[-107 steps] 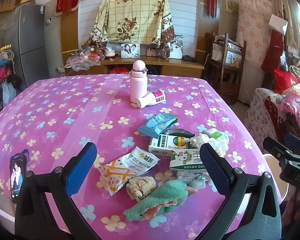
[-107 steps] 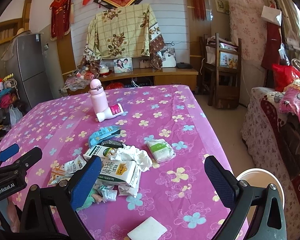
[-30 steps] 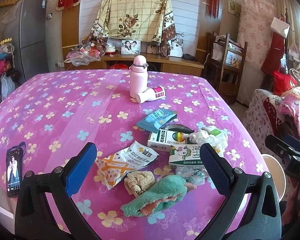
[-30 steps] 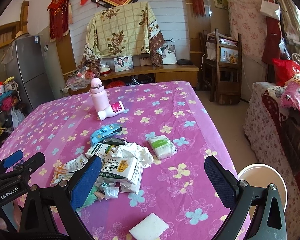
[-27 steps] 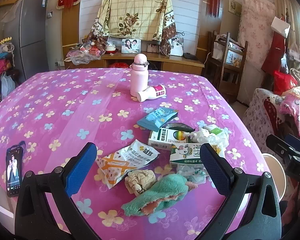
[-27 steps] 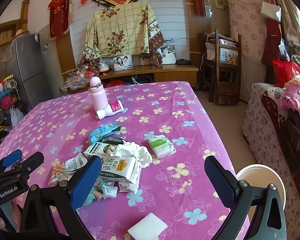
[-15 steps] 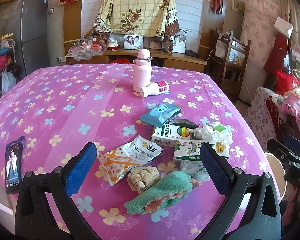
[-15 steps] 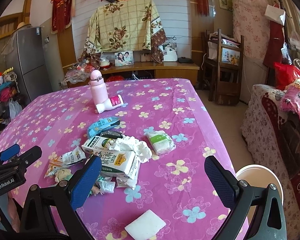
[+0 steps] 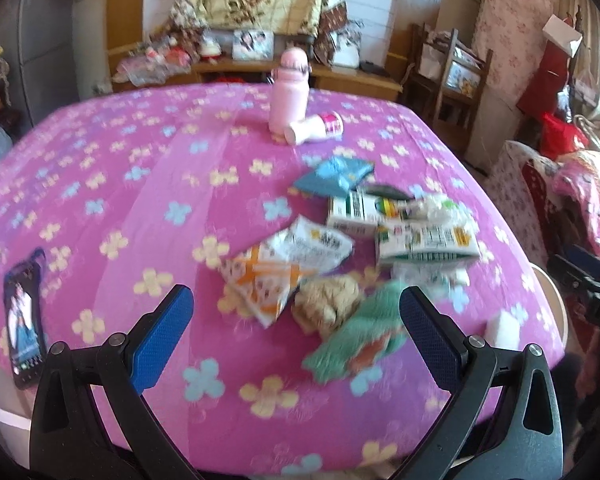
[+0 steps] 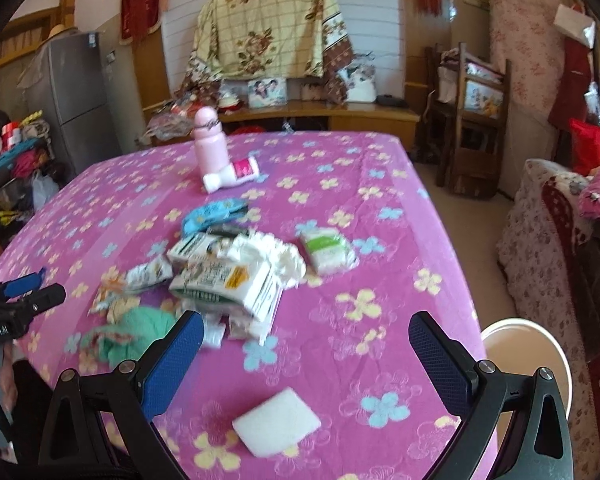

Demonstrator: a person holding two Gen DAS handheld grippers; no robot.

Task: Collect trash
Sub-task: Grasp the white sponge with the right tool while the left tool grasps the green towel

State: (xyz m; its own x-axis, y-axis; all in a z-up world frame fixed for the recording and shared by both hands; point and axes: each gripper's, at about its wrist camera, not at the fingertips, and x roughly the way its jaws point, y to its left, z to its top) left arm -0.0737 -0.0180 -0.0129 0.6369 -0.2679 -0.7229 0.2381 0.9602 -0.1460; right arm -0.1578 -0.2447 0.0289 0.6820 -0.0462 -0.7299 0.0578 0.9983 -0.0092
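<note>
Left gripper (image 9: 296,320) hangs over the near edge of the table, jaws spread wide, nothing between the blue pads (image 9: 162,336). Right gripper (image 10: 306,354) likewise spread and empty, above the near right part of the pink flowered tablecloth (image 10: 372,208). Both views blurred. Trash lies in a loose heap near the table's middle-right: an orange-and-white snack wrapper (image 9: 284,264), a crumpled beige paper wad (image 9: 328,304) just beside it, a green cloth-like piece with orange patches (image 9: 352,344) nearest the left gripper's right finger, two flattened milk cartons (image 9: 424,242), a teal packet (image 9: 332,174) and crumpled white tissue (image 10: 272,254). A small green-and-white pack (image 10: 328,250) sits just right of the heap, apart from it. A white sponge-like pad (image 10: 276,422) lies alone on the cloth between the right gripper's fingers. Farther back a pink flask (image 9: 289,92) stands upright, with a small white bottle (image 9: 314,132) on its side touching its base. Phone (image 9: 22,316) lies face-up at the table's left edge. White bin rim (image 10: 528,350) shows beyond the table's right edge, lower than the tabletop.
</note>
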